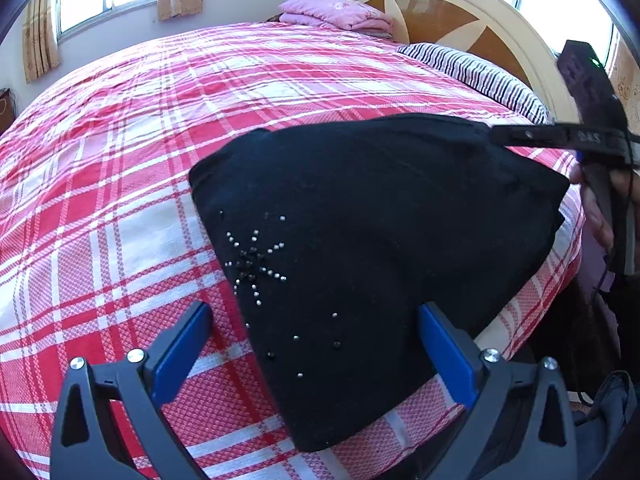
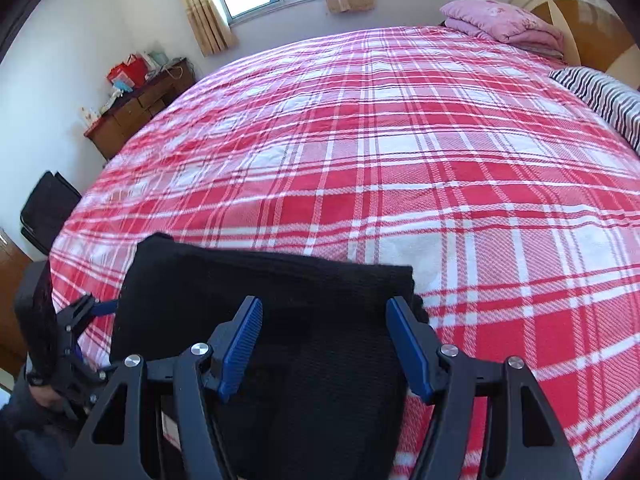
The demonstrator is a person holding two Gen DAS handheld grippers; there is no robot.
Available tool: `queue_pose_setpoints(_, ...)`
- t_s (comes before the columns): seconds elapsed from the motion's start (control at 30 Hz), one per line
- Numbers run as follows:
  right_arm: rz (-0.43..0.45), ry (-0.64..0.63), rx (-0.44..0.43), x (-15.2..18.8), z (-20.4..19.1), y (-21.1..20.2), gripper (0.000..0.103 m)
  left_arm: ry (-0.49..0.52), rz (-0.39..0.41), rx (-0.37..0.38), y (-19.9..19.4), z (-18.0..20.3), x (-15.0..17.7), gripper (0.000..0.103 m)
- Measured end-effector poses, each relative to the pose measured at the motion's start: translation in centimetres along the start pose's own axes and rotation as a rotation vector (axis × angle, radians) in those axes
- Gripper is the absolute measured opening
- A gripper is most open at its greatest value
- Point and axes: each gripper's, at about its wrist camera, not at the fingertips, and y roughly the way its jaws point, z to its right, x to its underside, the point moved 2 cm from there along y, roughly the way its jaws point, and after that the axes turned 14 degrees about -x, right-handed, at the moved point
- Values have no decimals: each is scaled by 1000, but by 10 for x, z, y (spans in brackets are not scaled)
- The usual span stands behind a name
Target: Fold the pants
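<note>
Black pants (image 1: 360, 232) lie folded into a compact stack on the red plaid bedspread (image 1: 120, 184), near the bed's front edge. A star of small rhinestones (image 1: 254, 264) shows on the top layer. My left gripper (image 1: 316, 320) hovers over the stack's near end, open, with its blue pads wide apart and nothing pinched. In the right wrist view the pants (image 2: 260, 288) fill the lower left. My right gripper (image 2: 324, 316) stands open above them, pads clear of the cloth. The right gripper (image 1: 514, 136) reaches over the stack's far right corner in the left wrist view. At the far left of the right wrist view is the left gripper (image 2: 86, 308).
A folded pink quilt (image 2: 500, 20) and a striped pillow (image 2: 600, 96) lie by the arched headboard (image 1: 460, 12). A wooden desk (image 2: 136, 108) with clutter and a black chair (image 2: 48, 208) stand beyond the bed's left side. Most of the bedspread (image 2: 400, 160) is bare.
</note>
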Motion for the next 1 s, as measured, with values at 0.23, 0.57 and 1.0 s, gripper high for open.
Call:
queue_pose_setpoints(0.23,4,-12,-5,34,-3,-34,66,-1,2,-8,0,-3,-1,103)
queue_pose_setpoints(0.57,-67,-46,37,58,-2,-23,67,-12,-5,3,2,-7,-4,103)
queue_pose_setpoints(1.0,62,143,-44,53,45,-61,66,-43,16,0,15,-23,-21,103)
